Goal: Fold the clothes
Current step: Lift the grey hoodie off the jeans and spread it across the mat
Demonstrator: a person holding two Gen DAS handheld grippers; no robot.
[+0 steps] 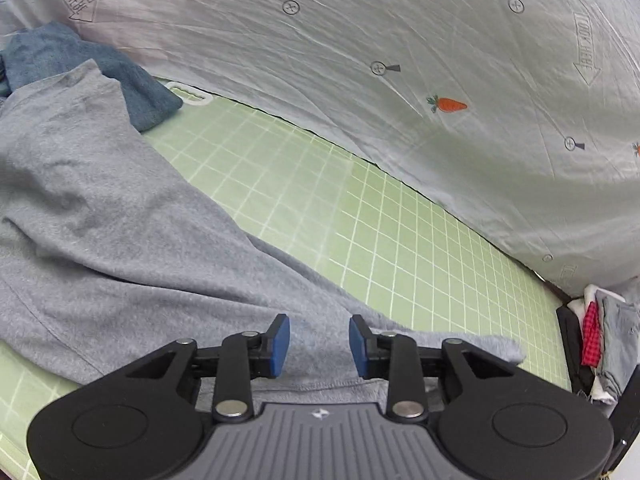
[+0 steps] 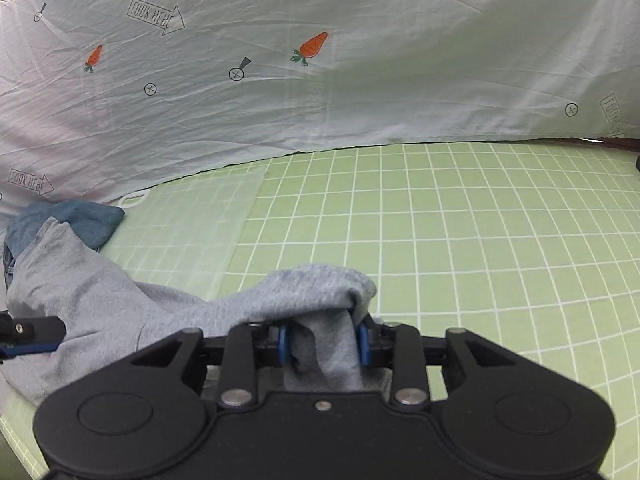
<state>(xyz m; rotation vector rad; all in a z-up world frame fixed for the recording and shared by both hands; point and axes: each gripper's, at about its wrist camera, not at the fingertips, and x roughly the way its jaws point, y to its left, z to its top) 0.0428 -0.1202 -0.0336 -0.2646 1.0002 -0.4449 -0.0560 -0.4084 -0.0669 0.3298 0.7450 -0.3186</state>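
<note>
The left gripper [image 1: 319, 346] is open, its blue pads [image 1: 282, 344] apart with the gray shirt [image 1: 100, 216] lying under them. The right gripper [image 2: 323, 344] is squeezed tight on a bunch of the same gray shirt [image 2: 320, 292], which humps up over its fingers. The shirt spreads on the green grid mat [image 2: 460, 240] toward 9 o'clock. A blue cloth [image 1: 52, 56] sits at 10 o'clock, touching the shirt. A carrot-print sheet [image 2: 320, 100] hangs behind at 12 o'clock. Folded clothes [image 1: 608, 336] are stacked at 4 o'clock in the left view.
</note>
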